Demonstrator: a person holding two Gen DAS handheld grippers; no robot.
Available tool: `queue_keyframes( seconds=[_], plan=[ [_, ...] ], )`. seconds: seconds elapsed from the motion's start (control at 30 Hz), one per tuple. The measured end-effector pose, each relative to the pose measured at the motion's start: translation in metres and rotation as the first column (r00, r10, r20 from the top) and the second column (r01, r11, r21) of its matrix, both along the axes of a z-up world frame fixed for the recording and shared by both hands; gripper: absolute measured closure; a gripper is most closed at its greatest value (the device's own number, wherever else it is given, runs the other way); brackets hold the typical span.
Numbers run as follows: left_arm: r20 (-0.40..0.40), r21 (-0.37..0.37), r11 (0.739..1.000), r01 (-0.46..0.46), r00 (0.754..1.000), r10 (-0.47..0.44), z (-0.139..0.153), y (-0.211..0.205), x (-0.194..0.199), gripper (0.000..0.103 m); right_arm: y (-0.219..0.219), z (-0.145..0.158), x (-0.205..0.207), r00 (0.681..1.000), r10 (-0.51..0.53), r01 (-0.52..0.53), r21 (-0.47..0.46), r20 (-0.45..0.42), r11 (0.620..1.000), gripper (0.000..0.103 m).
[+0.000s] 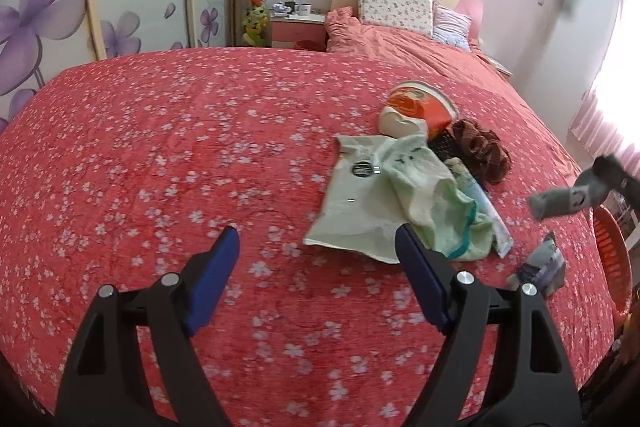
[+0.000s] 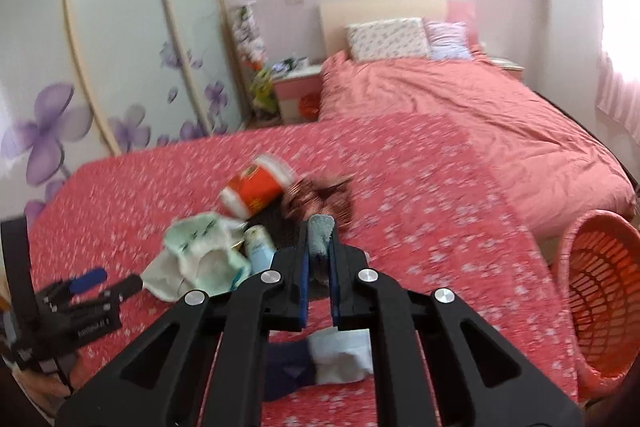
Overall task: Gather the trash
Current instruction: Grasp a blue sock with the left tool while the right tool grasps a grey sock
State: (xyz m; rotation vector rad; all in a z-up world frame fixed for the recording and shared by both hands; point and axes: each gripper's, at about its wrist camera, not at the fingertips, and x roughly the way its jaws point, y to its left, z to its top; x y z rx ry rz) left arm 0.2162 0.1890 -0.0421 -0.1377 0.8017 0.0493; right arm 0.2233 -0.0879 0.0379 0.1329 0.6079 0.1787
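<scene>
Orange basket [image 2: 600, 291] cut off by edge; cup [image 2: 256, 189] motion-blurred.

The bedspread [image 1: 160, 167] is coral red, sprinkled with small white blossoms. On it lie a pale green packet [image 1: 356, 203] with a round black label, a mint-green cloth [image 1: 436, 211], a brown frilled fabric [image 1: 484, 147] and an orange-and-white cup [image 1: 416, 107]. The basket [image 2: 600, 291] is orange — the 2 gripper pads [image 1: 216, 279] are blue on black arms. The held sock [image 2: 321, 231] is grey-blue.
</scene>
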Motion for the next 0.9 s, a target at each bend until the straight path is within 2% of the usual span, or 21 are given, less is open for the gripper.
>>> queue_keyframes(
  seconds=[0.2, 0.33, 0.47, 0.6, 0.77, 0.8, 0.83, 0.9],
  plan=[
    [0.005, -0.012, 0.998, 0.063, 0.998, -0.063, 0.004, -0.029, 0.0, 0.024, -0.028, 0.003, -0.006, 0.997, -0.073, 0.072, 0.006, 0.023, 0.997, 0.095],
    [0.015, -0.028, 0.989, 0.142, 0.99, -0.142, 0.008, -0.061, -0.001, 0.024, -0.043, 0.0, -0.01, 0.994, -0.107, 0.107, 0.004, 0.022, 0.994, 0.095],
    [0.026, -0.026, 0.97, 0.243, 0.97, -0.243, 0.01, -0.103, -0.003, 0.025, -0.062, -0.006, -0.016, 0.99, -0.141, 0.141, 0.013, 0.01, 0.99, 0.095],
    [0.011, 0.028, 0.94, 0.339, 0.941, -0.339, 0.004, -0.143, -0.005, 0.027, -0.082, -0.012, -0.024, 0.985, -0.175, 0.175, 0.027, -0.009, 0.984, 0.095],
    [-0.048, 0.085, 0.909, 0.409, 0.913, -0.406, -0.014, -0.176, 0.004, 0.033, -0.1, -0.018, -0.034, 0.979, -0.2, 0.202, 0.045, -0.034, 0.978, 0.095],
    [-0.059, 0.089, 0.906, 0.415, 0.91, -0.411, -0.017, -0.178, 0.006, 0.036, -0.102, -0.019, -0.037, 0.978, -0.206, 0.207, 0.047, -0.038, 0.977, 0.095],
    [-0.078, 0.088, 0.903, 0.421, 0.906, -0.415, -0.022, -0.182, 0.009, 0.043, -0.106, -0.02, -0.039, 0.977, -0.209, 0.211, 0.049, -0.041, 0.976, 0.095],
    [-0.096, 0.072, 0.904, 0.422, 0.905, -0.415, -0.027, -0.185, 0.011, 0.045, -0.112, -0.023, -0.043, 0.975, -0.216, 0.218, 0.053, -0.048, 0.974, 0.095]
  ],
)
